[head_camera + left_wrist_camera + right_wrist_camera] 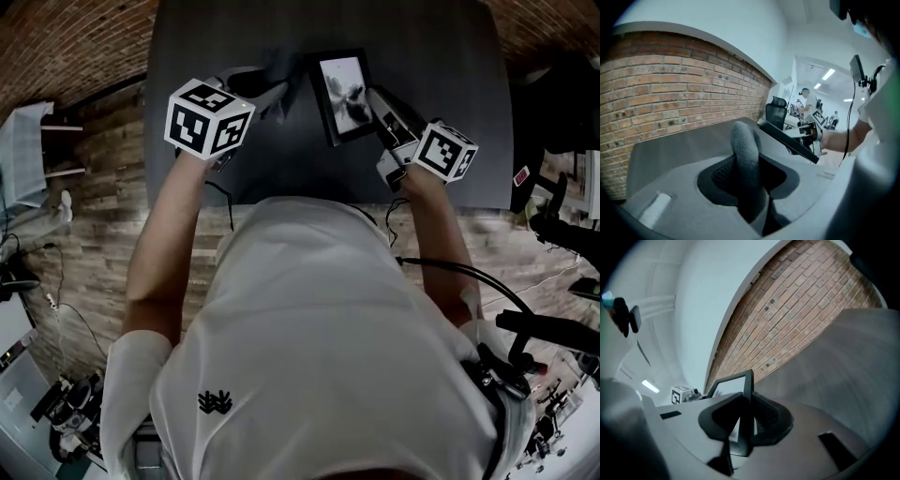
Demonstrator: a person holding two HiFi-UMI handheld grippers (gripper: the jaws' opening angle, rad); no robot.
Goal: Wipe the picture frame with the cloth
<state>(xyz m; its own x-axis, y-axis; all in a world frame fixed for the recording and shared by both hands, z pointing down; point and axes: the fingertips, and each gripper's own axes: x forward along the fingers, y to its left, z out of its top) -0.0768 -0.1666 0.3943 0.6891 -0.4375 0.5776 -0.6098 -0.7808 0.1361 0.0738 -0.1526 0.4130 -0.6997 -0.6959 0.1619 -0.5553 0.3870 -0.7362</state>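
Head view, left to right. The left gripper (270,91), carried on the person's left hand below its marker cube (208,117), reaches over the dark grey table (281,164). Its jaws are closed on a grey cloth (281,73). In the left gripper view the cloth (746,159) stands as a thick folded roll pinched between the two pads and rises well above them. A brick wall (670,93) lies behind it.

At centre is the picture frame (342,94). It has a black border and a monochrome print facing up. It is held tilted over the far half of the table. The cloth lies just beside the frame's left edge; whether the two touch is probably not decidable from this angle.

At right, the right gripper (378,101) clamps the frame's right edge. In the right gripper view the jaws (743,420) are drawn in on the thin black edge of the frame (736,385), which stands upright between the pads. The left gripper's marker cube (679,393) is seen beyond it.
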